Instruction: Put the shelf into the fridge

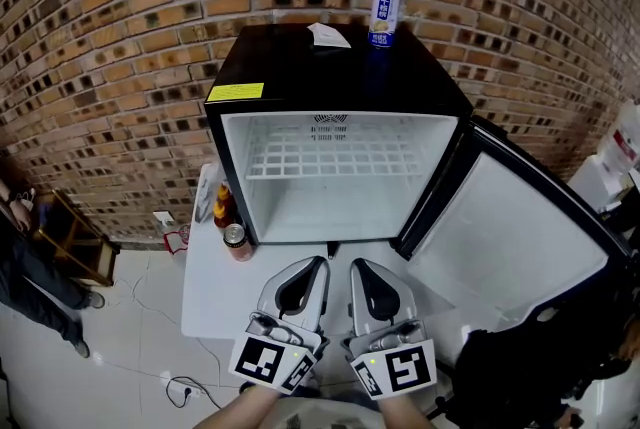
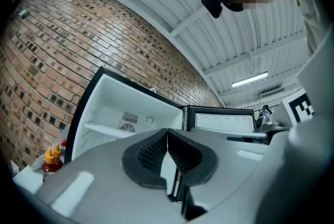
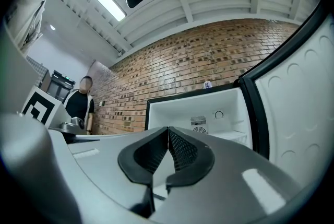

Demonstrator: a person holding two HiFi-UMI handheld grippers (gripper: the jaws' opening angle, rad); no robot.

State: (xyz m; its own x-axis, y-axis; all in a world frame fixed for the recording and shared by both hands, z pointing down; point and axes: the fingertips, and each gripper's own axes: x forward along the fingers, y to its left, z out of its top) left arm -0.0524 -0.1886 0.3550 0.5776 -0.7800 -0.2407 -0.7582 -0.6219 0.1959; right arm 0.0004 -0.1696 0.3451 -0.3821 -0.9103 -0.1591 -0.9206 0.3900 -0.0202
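Open fridge (image 1: 340, 82) on a white table (image 1: 215, 297), seen from above. At the left, a sauce bottle (image 1: 225, 205) and a can (image 1: 237, 240) stand just beside the fridge's left wall. The white wire shelf (image 1: 335, 157) lies level inside the cabinet, about mid-height, beyond both tools and well apart from them. The left gripper (image 1: 318, 263) is held low over the table's near edge, its jaws pressed together with nothing between them, pointing toward the fridge opening. The right gripper (image 1: 356, 265) sits just beside it, roughly parallel, jaws likewise together and empty. Both marker cubes face the camera, and the person's wrists enter from the bottom edge. At the right, the door (image 1: 510, 237) stands swung wide. A tall can (image 1: 385, 14) stands on the fridge top.
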